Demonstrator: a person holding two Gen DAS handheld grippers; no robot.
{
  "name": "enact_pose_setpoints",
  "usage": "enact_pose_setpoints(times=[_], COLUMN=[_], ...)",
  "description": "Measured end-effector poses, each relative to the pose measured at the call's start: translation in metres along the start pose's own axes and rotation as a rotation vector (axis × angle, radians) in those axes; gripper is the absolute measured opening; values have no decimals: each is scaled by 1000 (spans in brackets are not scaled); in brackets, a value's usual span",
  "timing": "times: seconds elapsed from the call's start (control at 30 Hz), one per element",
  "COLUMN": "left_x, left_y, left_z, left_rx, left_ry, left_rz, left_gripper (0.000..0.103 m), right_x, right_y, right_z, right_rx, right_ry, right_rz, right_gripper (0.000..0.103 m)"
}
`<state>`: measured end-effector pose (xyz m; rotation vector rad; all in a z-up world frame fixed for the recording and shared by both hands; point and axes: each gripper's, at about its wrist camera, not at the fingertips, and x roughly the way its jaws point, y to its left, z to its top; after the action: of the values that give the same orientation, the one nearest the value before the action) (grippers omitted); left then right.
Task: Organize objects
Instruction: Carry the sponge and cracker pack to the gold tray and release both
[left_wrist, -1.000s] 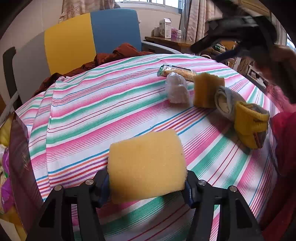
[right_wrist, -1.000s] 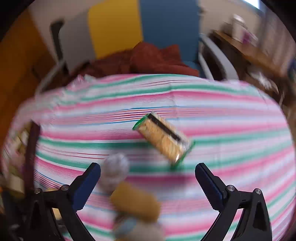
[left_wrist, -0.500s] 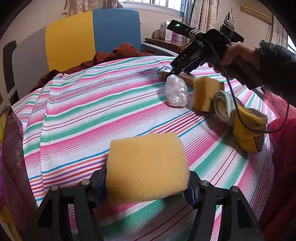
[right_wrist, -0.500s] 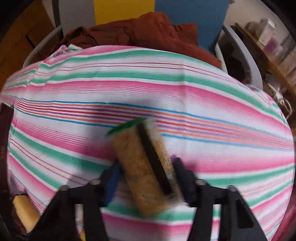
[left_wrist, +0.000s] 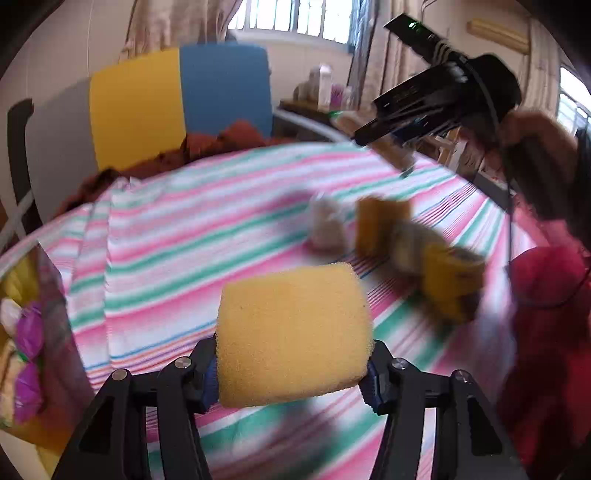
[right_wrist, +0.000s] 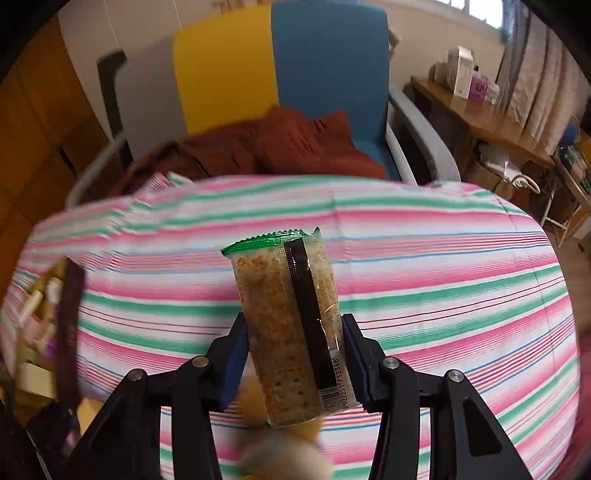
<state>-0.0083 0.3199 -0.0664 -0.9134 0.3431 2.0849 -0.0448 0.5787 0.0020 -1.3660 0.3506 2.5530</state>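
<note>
The striped tablecloth (right_wrist: 443, 258) fills both views, with a box of packets (left_wrist: 22, 332) off its edge at nine o'clock in the left wrist view. Blurred at two o'clock of that view sit a second sponge (left_wrist: 380, 225), a white crumpled bag (left_wrist: 327, 229) and a yellow-grey bundle (left_wrist: 443, 280), all close together on the cloth.

The left gripper (left_wrist: 291, 373) is clamped on the yellow sponge (left_wrist: 291, 332), as it was a second ago, though now raised clear of the cloth.

The real change is on the other side: the right gripper (right_wrist: 291, 354), open above the table a second ago, has closed on the cracker packet (right_wrist: 291, 325) and lifted it off the cloth. I'd judge both items are now ready to be carried, probably toward that box.
</note>
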Motion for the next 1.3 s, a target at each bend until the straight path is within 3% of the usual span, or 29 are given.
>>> enact_pose_setpoints(times=[0.2,0.4,0.8,1.0,1.07,1.13,1.2,1.23,1.3], left_x=[-51,-105,-175,-179,-173,-163,-159,-159,-163], left_y=[7,42,184,236,250,265,274,275,275], left_z=[1,-15,-57,-58,-49,-41,-40,-41,-47], left_rx=[-9,-81,-387,-442,-429,-437,-472,-482,-490], left_ry=[-49,-94,-142,-131,-127,-98,-80,-84,-96], left_rz=[11,86,349,427,438,425,426,435,438], left_gripper=[59,60,60,61,62,66,69,77,82], right_x=[-32,-38,-18,-8,-3,2,2,2,3], right_y=[63,130,262,310,321,329,335,336,336], right_z=[-16,-40,-80,-94,-95,-97,-102,-104,-108], right_rx=[13,-12,-65,-85,-74,-69,-86,-94,-94], right_ry=[-81,-78,-4,47,56,79,78,80,90], right_rz=[88,215,459,530,519,538,522,519,512], right_gripper=[49,49,49,49,54,78,80,80,80])
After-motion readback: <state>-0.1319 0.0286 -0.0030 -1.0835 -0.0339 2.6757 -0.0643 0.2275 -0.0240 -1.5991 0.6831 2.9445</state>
